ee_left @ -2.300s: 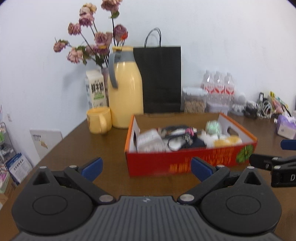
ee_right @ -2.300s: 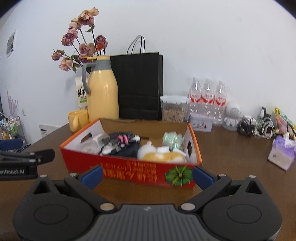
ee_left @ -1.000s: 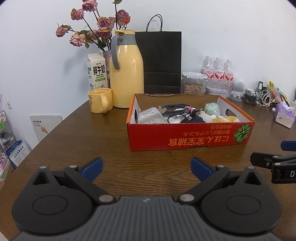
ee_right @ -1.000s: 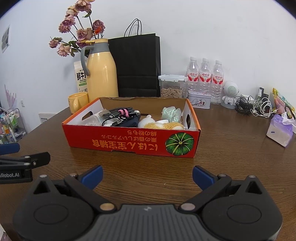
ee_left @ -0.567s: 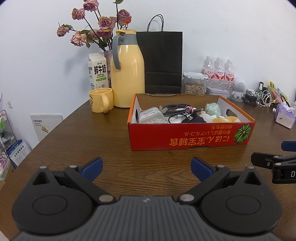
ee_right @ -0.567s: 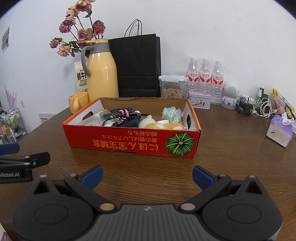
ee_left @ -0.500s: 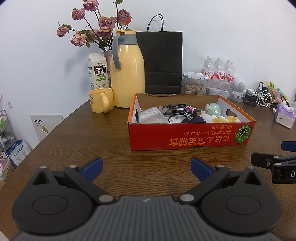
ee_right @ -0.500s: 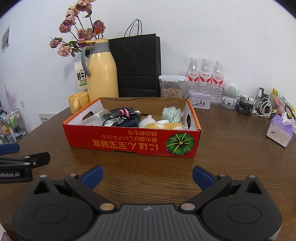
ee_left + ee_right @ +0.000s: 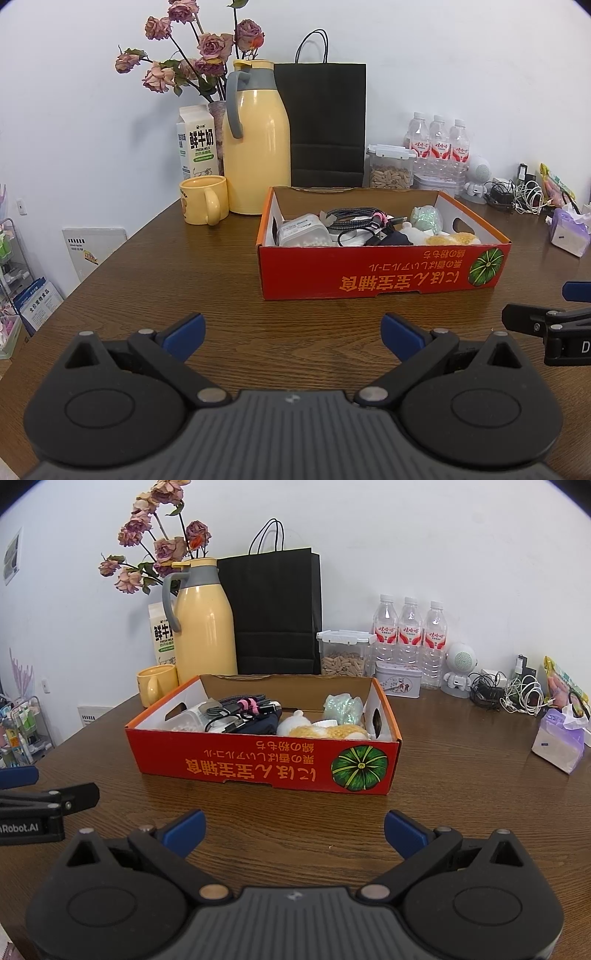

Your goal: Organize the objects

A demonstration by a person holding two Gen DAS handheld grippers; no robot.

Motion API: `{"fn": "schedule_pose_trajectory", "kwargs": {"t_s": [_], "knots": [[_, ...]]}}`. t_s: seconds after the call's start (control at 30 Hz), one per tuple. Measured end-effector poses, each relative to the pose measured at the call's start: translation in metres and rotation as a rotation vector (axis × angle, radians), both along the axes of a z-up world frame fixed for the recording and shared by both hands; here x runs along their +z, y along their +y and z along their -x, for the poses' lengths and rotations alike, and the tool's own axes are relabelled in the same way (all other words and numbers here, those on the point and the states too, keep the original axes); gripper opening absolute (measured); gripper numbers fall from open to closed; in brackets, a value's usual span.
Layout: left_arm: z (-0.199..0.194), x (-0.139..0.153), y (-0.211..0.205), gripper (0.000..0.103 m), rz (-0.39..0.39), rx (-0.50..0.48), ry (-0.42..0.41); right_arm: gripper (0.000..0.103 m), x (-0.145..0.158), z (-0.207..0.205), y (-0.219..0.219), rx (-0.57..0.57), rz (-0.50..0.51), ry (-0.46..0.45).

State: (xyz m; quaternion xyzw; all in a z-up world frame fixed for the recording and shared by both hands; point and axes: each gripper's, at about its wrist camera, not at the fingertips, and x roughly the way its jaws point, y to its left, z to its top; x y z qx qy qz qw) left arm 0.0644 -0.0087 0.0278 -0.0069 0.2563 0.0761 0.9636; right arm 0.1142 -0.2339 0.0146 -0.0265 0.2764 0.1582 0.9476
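Left claw [image 9: 291,334]: spread wide, empty, low over the bench [image 9: 147,273]. Red box [image 9: 380,273] ahead and slightly right, long side facing, holding cables [image 9: 354,218] and a white case [image 9: 303,234]. Right claw [image 9: 535,321] visible at the right edge.

Right claw [image 9: 293,829]: equally wide, empty. Red box [image 9: 266,764] straight ahead, slightly left; soft toys [image 9: 325,729] at its right end, probably nearer this claw.

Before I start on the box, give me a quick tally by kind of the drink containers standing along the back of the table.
Water bottles: 3
Yellow flask: 1
Milk carton: 1
Yellow mug: 1
Total: 6
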Motion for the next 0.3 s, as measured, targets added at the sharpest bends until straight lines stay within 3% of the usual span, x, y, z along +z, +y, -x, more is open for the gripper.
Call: {"fn": "schedule_pose_trajectory", "kwargs": {"t_s": [0.3], "knots": [[0.0010,-0.0002,0.0005,0.103,0.001,0.010,0.008,0.103,0.0001,0.0000,0.0001,0.000,0.000,-0.001]]}}
